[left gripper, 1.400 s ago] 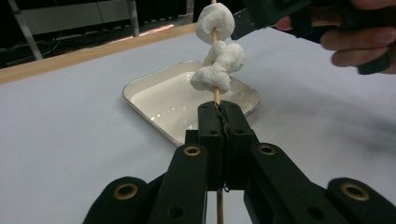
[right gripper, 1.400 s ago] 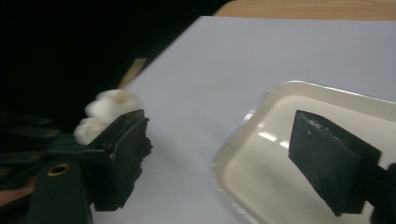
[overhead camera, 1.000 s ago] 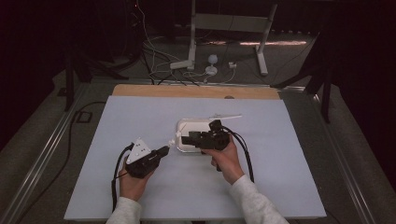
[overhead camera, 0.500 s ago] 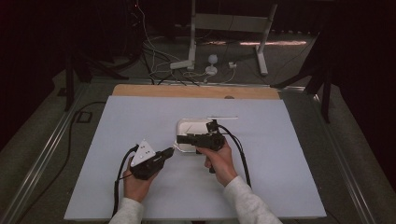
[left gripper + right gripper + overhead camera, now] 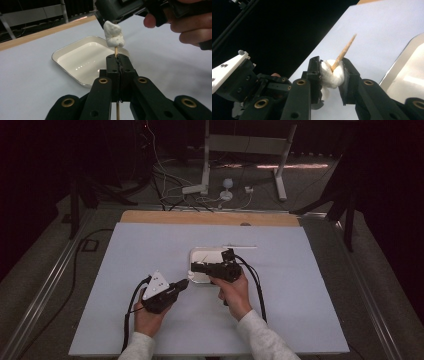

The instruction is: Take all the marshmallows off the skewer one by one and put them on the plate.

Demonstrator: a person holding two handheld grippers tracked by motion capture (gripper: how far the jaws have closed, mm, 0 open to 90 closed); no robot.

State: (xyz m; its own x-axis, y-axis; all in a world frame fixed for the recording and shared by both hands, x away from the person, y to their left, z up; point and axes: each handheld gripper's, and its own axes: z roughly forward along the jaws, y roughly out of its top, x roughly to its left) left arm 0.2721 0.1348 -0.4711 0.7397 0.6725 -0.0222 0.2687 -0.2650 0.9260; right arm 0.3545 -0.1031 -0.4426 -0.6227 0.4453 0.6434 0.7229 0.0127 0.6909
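Here the left gripper [image 5: 117,58] clamps the skewer [image 5: 116,51], while the right gripper [image 5: 331,72] has just closed on its marshmallow [image 5: 332,73]

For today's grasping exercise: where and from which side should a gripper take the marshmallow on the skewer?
Grip the marshmallow across its soft sides, coming at it from the skewer's tip end, as the right gripper does, its jaws having just been closing on it. The stick runs through the middle, and the left gripper clamps it below.

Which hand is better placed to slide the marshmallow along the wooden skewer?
Right: the right gripper, jaws just closing, squeezes the marshmallow; the left gripper only clamps the skewer.
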